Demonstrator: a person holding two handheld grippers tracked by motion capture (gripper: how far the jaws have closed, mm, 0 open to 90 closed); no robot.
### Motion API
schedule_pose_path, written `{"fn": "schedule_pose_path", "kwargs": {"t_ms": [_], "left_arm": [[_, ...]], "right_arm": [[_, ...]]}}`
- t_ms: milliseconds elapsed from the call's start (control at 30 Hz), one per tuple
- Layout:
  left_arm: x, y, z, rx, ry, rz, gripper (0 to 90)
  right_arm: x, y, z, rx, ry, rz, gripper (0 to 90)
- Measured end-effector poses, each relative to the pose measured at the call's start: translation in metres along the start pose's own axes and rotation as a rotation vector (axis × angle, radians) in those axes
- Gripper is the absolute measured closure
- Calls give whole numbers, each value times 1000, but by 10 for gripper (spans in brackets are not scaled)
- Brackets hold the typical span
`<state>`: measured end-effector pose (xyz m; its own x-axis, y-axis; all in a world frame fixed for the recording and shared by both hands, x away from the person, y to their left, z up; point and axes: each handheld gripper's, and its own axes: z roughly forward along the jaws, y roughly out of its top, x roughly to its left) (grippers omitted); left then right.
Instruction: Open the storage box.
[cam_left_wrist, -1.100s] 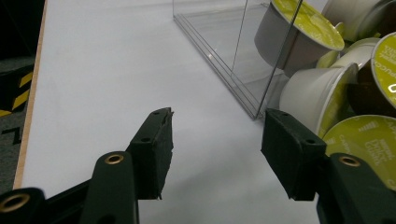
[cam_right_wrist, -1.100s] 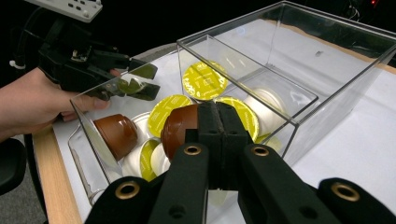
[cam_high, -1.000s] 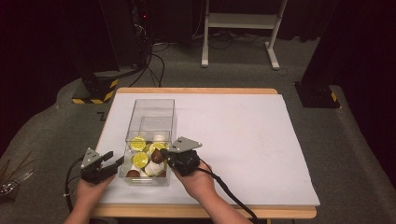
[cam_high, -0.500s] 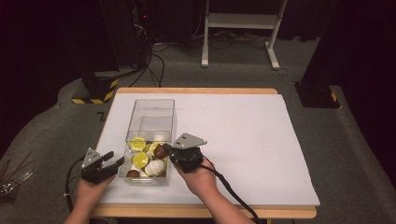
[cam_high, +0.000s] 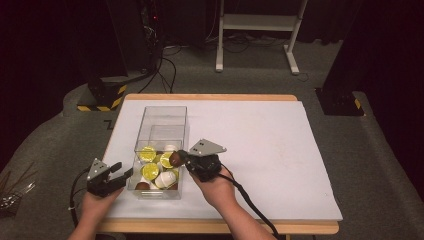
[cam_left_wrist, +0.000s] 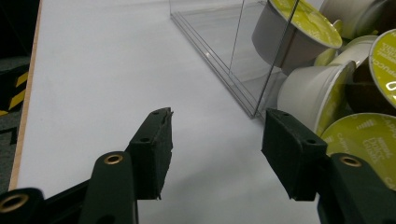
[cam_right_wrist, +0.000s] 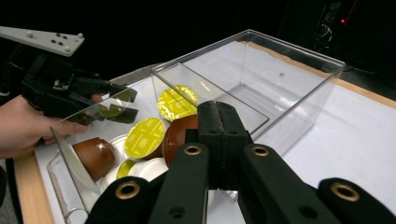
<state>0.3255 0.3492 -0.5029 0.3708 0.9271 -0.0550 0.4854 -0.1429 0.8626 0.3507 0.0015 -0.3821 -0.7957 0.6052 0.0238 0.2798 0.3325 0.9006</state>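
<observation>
Two grippers work at the near left corner of the desk (cam_high: 260, 150), which is covered by a white sheet. A clear plastic box (cam_high: 161, 116) stands there, its long side running away from the person, open at the top. Its near end holds a heap of coffee capsules (cam_high: 155, 172): some with yellow-green lids, some white, some brown. The far half of the box is bare.

The right gripper (cam_high: 181, 159) sits above the near right wall of the box, its grey plate on top and its cable trailing back toward the near edge. Its jaws are pressed together on the rim of a brown capsule (cam_high: 175, 159), which hangs above the heap; in the right gripper view the same capsule (cam_right_wrist: 181, 135) shows just behind the closed jaws, above the others.

The left gripper (cam_high: 120, 175) rests just outside the near left wall of the box, low over the sheet, held by the person's left hand (cam_high: 97, 202). In the left gripper view its jaws stand spread apart with nothing between them, the box's corner edge just ahead and the capsules behind the clear wall to the right.
</observation>
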Motion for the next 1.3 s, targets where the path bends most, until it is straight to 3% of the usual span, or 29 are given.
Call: {"fn": "schedule_pose_path", "kwargs": {"t_ms": [600,900,1300], "left_arm": [[0,0,1,4,2,8,430],[0,0,1,7,2,13,430],[0,1,1,10,1,15,429]], "right_arm": [[-26,-2,-17,-20,-79,28,900],[-45,-11,-22,-2,-128,48,900],[-78,-28,-29,29,-205,108,900]]}}
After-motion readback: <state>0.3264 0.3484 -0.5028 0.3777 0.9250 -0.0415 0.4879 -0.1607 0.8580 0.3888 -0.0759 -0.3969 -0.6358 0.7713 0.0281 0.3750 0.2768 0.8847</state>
